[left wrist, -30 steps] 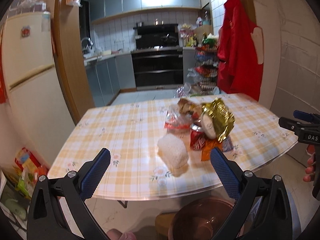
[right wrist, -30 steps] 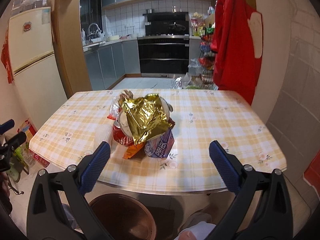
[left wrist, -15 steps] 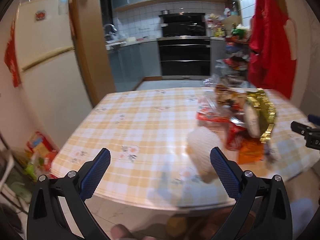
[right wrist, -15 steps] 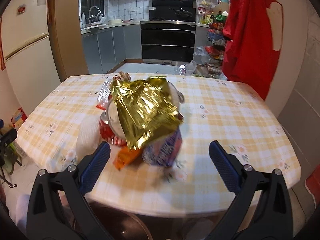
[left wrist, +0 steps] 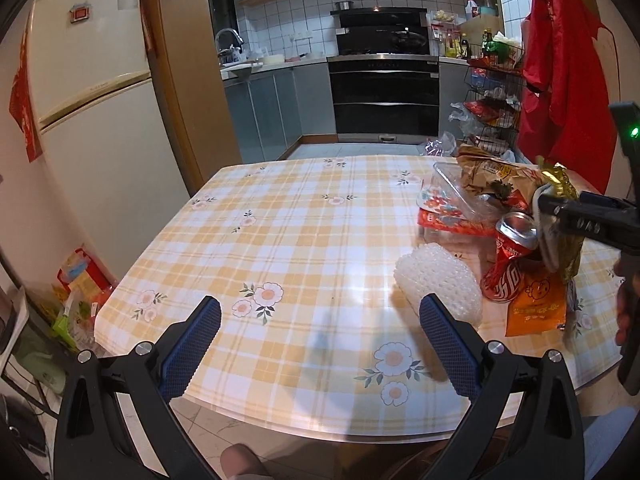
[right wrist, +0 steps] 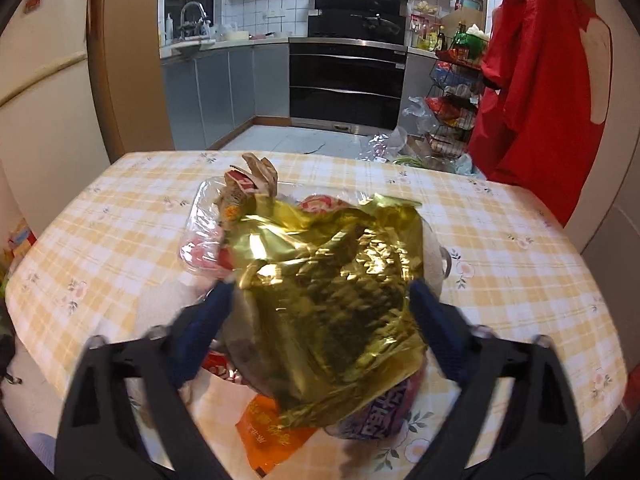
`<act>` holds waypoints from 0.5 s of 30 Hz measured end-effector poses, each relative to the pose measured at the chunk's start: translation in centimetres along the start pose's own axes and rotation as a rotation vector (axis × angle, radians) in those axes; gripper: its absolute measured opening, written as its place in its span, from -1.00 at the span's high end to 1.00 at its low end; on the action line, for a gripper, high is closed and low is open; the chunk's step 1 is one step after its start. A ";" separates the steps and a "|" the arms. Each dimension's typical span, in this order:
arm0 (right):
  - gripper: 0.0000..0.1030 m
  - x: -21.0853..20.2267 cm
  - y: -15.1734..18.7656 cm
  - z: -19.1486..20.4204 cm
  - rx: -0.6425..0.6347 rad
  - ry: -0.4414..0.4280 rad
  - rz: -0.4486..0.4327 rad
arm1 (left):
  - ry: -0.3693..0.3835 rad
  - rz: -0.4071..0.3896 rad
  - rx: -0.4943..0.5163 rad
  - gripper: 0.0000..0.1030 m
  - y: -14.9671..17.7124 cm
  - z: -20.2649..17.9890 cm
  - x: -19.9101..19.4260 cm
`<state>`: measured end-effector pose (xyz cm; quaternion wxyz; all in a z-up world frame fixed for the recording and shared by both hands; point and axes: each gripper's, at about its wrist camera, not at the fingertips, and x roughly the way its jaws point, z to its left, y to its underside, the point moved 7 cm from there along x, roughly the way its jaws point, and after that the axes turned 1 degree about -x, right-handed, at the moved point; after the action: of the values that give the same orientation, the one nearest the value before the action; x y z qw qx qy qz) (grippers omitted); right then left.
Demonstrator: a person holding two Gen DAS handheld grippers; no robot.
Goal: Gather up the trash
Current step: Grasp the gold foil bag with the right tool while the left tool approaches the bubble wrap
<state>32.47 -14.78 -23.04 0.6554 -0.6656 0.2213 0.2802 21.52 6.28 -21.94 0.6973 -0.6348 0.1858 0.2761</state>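
A pile of trash lies on the yellow checked table (left wrist: 288, 240). It holds a crumpled gold foil wrapper (right wrist: 336, 300), a crushed red soda can (left wrist: 508, 264), an orange packet (left wrist: 536, 312), a clear plastic tray (left wrist: 460, 196) and a white bubble-wrap roll (left wrist: 438, 284). My right gripper (right wrist: 320, 316) is open with its blue fingers either side of the gold wrapper. My left gripper (left wrist: 320, 344) is open and empty over the table's near edge, its right finger just in front of the bubble-wrap roll.
A cream fridge (left wrist: 92, 120) stands at the left with bags on the floor beside it. A red garment (right wrist: 536, 96) hangs on the right wall by a wire rack (right wrist: 452, 92). Kitchen cabinets and an oven (left wrist: 384, 92) are behind the table.
My right gripper has moved forward until its fingers straddle the gold wrapper. My left gripper has swung left and come closer to the table edge.
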 end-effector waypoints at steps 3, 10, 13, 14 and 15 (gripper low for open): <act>0.24 -1.0 0.4 -0.8 0.037 -0.046 -0.002 | 0.019 -0.001 0.006 -0.83 0.2 -0.6 0.1; 0.70 -4.0 1.8 -4.3 0.107 -0.058 -0.024 | 0.064 -0.003 0.030 -0.74 0.1 -2.5 0.1; 0.59 -4.6 3.1 -6.3 0.107 -0.001 -0.016 | 0.069 -0.005 0.044 -0.73 0.2 -3.2 0.0; 0.26 -4.5 3.6 -7.1 0.111 0.020 -0.005 | 0.074 -0.005 0.048 -0.73 0.3 -3.4 -0.1; -0.03 -4.4 4.2 -7.8 0.120 0.031 0.005 | 0.078 -0.004 0.051 -0.73 0.4 -3.6 -0.1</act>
<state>27.05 -23.04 -23.39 0.6897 -0.6289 0.2498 0.2578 21.54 2.77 -22.66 0.7060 -0.6276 0.2183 0.2451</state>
